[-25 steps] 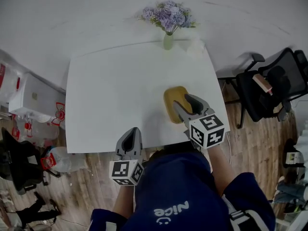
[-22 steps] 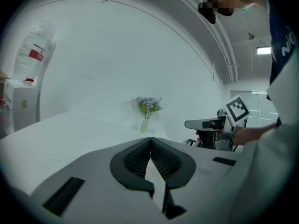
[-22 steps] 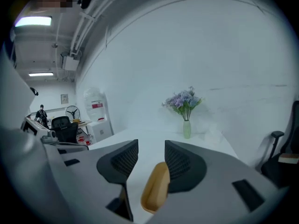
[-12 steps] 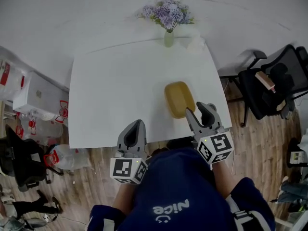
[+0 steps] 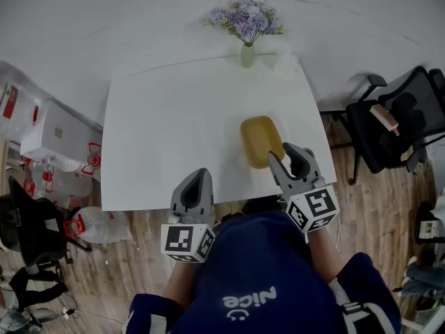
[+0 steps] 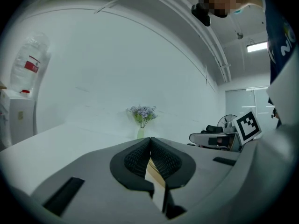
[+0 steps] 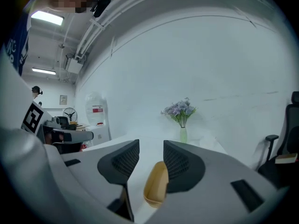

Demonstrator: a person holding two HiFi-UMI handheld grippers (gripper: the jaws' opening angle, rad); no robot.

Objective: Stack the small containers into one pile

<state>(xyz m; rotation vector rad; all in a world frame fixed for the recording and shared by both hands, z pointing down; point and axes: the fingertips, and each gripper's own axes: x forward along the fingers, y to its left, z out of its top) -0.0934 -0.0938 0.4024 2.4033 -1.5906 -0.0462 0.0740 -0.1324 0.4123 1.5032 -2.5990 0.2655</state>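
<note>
While I look down through the head view, the right hand-held gripper (image 5: 287, 156) sits over the near right edge of the white surface (image 5: 174, 131), jaws apart and gripping nothing. The yellow container (image 5: 261, 141) lies on the surface just ahead of those jaws, slightly to their left, apart from them. I cannot tell from here whether it is one piece or several nested together. Switching to the right gripper view, I see the container (image 7: 156, 183) through the gap between the open jaws, low and beyond the pads, not touched by either.

Over on the other side, the left hand-held gripper (image 5: 197, 181) hangs at the near edge of the surface, well apart from the container. Its own view shows the jaws (image 6: 150, 140) pressed together with nothing in them.

At the far edge stands a vase (image 5: 247, 55) of purple flowers (image 5: 245, 19). An office chair (image 5: 396, 120) stands on the wooden floor (image 5: 375, 207) to the right.
</note>
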